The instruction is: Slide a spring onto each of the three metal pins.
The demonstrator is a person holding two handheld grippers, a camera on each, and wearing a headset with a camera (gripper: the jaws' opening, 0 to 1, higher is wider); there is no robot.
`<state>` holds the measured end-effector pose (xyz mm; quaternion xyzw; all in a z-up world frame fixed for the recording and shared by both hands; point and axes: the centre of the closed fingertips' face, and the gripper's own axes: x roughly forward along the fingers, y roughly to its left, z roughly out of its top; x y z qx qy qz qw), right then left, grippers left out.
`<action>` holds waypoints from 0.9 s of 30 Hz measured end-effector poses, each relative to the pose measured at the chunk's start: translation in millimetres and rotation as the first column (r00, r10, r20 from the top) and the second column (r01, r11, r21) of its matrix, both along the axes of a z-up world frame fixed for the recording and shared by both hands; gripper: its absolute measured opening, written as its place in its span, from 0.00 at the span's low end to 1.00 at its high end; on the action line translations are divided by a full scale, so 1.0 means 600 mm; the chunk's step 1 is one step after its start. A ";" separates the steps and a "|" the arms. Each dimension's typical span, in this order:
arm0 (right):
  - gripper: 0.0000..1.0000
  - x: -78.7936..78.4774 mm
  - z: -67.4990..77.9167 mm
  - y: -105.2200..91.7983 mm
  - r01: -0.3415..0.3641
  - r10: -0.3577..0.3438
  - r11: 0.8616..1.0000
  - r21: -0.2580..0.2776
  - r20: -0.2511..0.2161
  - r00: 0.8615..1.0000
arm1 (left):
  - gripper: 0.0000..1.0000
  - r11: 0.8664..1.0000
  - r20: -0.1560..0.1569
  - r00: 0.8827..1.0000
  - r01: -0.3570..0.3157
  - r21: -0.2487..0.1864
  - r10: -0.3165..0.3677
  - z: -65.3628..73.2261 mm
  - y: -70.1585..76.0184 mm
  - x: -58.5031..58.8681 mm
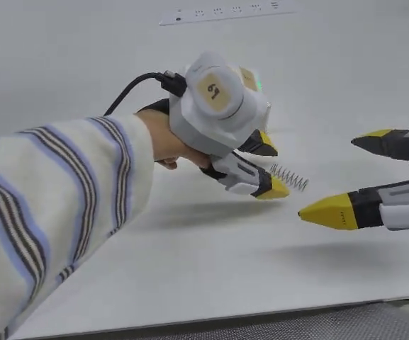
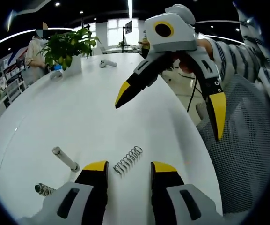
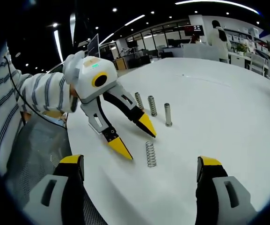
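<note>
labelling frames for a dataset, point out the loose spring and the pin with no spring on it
loose spring (image 3: 150, 154): right gripper view, middle coils
bare pin (image 3: 168, 115): right gripper view, middle of its shaft

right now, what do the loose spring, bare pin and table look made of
Spring: apparently steel wire, shiny grey coils. Pin: likely polished metal, smooth grey with a bright glint. Table: smooth white top with a soft sheen, perhaps laminate; unclear.
</note>
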<state>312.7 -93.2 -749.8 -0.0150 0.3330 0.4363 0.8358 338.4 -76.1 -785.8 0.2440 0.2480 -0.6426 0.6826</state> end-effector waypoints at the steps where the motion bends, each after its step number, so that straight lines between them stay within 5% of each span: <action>1: 0.99 0.000 0.000 -0.001 0.001 -0.001 1.000 -0.001 0.000 1.000 | 0.30 1.000 0.004 1.000 0.015 -0.001 -0.015 -0.001 -0.003 -0.001; 4: 0.99 -0.001 0.001 -0.002 0.004 -0.004 1.000 0.000 0.000 1.000 | 0.27 0.999 0.001 0.999 0.037 0.006 -0.037 -0.003 -0.007 -0.004; 9: 0.99 -0.002 0.003 -0.001 0.007 -0.007 1.000 0.012 0.001 1.000 | 0.27 0.992 -0.001 0.996 0.087 0.087 -0.088 -0.026 0.003 -0.011; 16: 0.99 -0.001 0.000 -0.004 0.009 -0.009 1.000 0.016 -0.004 1.000 | 0.20 0.990 -0.015 0.996 0.092 0.107 -0.091 -0.032 0.004 -0.018; 22: 0.99 -0.002 0.000 -0.004 0.007 -0.007 1.000 0.015 -0.004 1.000 | 0.06 0.989 -0.023 0.994 0.110 0.103 -0.108 -0.035 0.002 -0.024; 27: 0.98 -0.006 -0.001 -0.003 0.003 -0.003 1.000 0.012 -0.006 1.000 | 0.03 0.989 0.000 0.994 0.105 0.104 -0.105 -0.035 0.002 -0.021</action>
